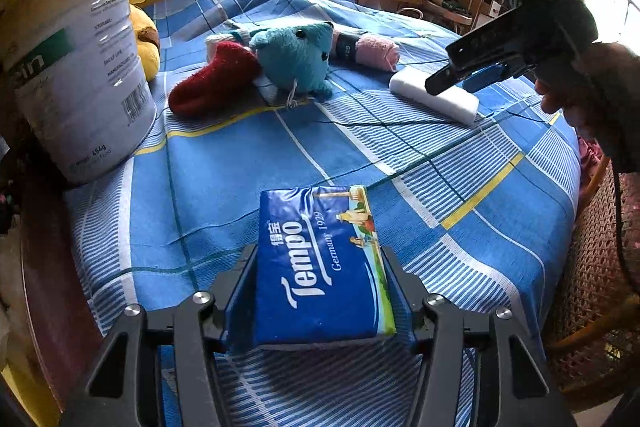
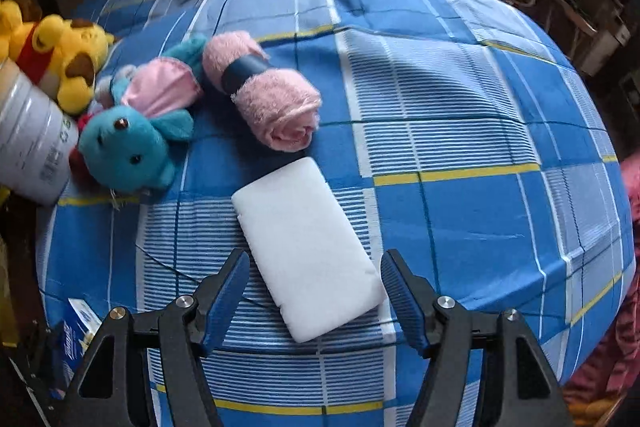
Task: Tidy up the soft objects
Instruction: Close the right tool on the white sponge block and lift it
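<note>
The fingers of the left gripper [image 1: 318, 291] are clamped on a blue tissue pack [image 1: 318, 263] just above the checked blue cloth [image 1: 420, 163]. The right gripper [image 2: 316, 291] hangs with its fingers apart on either side of a white sponge block [image 2: 308, 243] lying flat on the cloth, not touching it. A teal plush toy [image 2: 124, 147] and a rolled pink towel [image 2: 264, 91] lie beyond it.

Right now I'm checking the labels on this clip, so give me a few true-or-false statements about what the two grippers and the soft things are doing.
1. The left gripper is clamped on the blue tissue pack. True.
2. The right gripper squeezes the white sponge. False: its jaws stand apart around it, not pressing.
3. The pink rolled towel has a dark band around it. True.
4. The teal plush toy sits inside the metal can. False: it lies on the blue checked cloth beside it.
</note>
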A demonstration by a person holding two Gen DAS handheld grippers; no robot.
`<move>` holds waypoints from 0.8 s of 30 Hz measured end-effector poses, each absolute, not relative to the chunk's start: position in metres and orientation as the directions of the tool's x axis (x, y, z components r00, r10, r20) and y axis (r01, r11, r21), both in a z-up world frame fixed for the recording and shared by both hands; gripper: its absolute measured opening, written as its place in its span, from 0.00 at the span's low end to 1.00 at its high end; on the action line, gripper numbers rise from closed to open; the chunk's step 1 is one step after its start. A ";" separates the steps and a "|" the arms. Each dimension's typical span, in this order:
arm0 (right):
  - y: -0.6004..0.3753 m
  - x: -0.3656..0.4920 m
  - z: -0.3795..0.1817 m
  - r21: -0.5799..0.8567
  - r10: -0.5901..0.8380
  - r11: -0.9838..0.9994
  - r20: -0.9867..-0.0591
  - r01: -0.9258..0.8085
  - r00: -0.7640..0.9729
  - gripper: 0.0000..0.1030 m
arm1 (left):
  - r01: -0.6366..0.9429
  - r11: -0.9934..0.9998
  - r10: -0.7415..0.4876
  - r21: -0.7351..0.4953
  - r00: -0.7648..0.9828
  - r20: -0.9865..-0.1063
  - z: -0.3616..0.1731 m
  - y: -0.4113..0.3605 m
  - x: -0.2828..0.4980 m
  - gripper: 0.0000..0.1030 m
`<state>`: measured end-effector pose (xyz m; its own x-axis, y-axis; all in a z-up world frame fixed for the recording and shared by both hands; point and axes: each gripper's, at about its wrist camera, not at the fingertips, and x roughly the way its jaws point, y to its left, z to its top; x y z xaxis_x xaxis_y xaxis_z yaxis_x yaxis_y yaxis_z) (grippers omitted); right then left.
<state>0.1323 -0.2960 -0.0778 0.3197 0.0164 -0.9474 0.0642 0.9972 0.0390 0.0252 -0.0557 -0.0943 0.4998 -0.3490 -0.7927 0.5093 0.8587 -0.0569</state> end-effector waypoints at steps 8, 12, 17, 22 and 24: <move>-0.292 0.142 -0.097 -0.031 -0.034 0.999 -0.962 0.015 0.272 0.68 | 0.506 0.860 -0.351 -0.061 0.501 -0.791 -0.095 -0.056 0.025 0.57; -0.293 0.141 -0.091 -0.028 -0.028 1.000 -0.954 0.006 0.298 0.68 | 0.504 0.861 -0.351 -0.063 0.501 -0.791 -0.095 -0.056 0.025 0.57; -0.297 0.142 -0.099 -0.030 -0.029 1.000 -0.963 0.001 0.267 0.67 | 0.503 0.862 -0.352 -0.065 0.501 -0.791 -0.094 -0.055 0.026 0.57; -0.290 0.130 -0.087 0.061 0.043 0.997 -0.935 0.041 0.352 0.57 | 0.503 0.862 -0.346 -0.054 0.508 -0.789 -0.094 -0.056 0.026 0.57; -0.284 0.130 -0.102 0.068 0.054 0.997 -0.952 0.035 0.300 0.60 | 0.505 0.862 -0.345 -0.052 0.508 -0.789 -0.095 -0.056 0.026 0.57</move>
